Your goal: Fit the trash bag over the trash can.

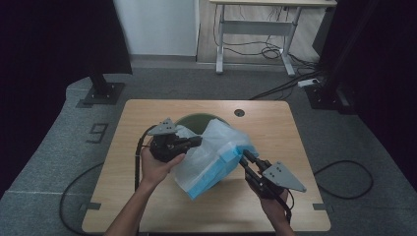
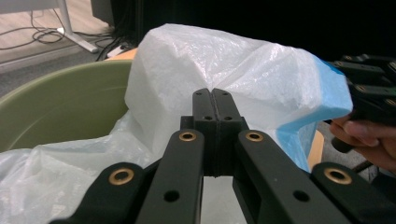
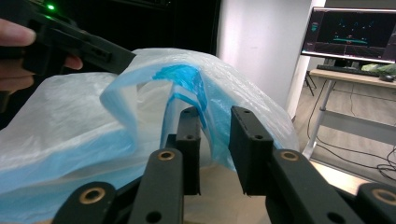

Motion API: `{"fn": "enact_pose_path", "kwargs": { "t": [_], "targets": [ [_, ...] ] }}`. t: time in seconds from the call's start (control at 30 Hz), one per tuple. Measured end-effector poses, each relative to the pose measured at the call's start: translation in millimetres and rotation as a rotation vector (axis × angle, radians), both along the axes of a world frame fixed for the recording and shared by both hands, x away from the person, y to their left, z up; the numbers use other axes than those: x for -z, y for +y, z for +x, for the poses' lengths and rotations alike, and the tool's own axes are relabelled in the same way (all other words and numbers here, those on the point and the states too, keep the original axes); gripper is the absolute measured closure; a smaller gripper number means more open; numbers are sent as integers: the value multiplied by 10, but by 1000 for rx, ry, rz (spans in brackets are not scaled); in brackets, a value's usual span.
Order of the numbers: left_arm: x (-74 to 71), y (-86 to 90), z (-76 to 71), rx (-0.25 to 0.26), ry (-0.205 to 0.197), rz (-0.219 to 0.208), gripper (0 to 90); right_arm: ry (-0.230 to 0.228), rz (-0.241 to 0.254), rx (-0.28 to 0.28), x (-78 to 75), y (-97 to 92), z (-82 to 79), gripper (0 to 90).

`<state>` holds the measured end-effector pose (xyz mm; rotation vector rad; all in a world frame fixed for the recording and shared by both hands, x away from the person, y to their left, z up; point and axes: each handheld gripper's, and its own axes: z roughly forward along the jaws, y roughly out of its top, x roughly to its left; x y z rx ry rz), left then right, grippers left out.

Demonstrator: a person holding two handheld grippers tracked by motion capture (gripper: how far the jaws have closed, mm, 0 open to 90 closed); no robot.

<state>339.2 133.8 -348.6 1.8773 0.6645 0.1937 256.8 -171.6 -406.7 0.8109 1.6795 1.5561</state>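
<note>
A thin white plastic bag with a blue band [image 1: 211, 160] hangs in the air between my two grippers, over the front of a round green bin [image 1: 194, 119] on the wooden table [image 1: 147, 196]. My left gripper [image 1: 198, 141] is shut on the bag's white upper rim. In the left gripper view its jaws [image 2: 213, 100] meet flat, with the bag [image 2: 233, 60] bulging beyond them and the bin's inner wall [image 2: 60, 102] to the left. My right gripper [image 3: 215, 119] stands open, and a blue fold of the bag [image 3: 187, 77] lies loose between its jaws. In the high view it [image 1: 244, 158] is at the bag's right side.
A round cable hole [image 1: 239, 112] sits near the table's far edge. Beyond the table are a grey floor with cables, a black stand base [image 1: 102, 92] and a desk frame [image 1: 255, 29]. A lit monitor [image 3: 352, 32] stands on a desk at the far right.
</note>
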Motion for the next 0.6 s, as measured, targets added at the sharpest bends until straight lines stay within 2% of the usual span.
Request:
{"fn": "enact_pose_path", "kwargs": {
  "t": [0.13, 0.17, 0.2, 0.3, 0.6],
  "targets": [
    [-3, 28, 22, -14, 4, -10, 900, 1, -3, -4, 7, -25, -52, 740],
    [-5, 36, 27, -17, 2, -12, 900, 2, -3, -5, 6, -35, -54, 762],
    [-7, 48, 35, -18, 4, -18, 900, 4, -3, 4, -1, -52, -52, 836],
    [-9, 63, 43, -19, 8, -25, 900, 6, -7, 17, -7, -62, -47, 884],
    [-43, 242, 122, -62, 11, -53, 900, 25, -11, 22, 97, -137, -78, 887]
  ]
}}
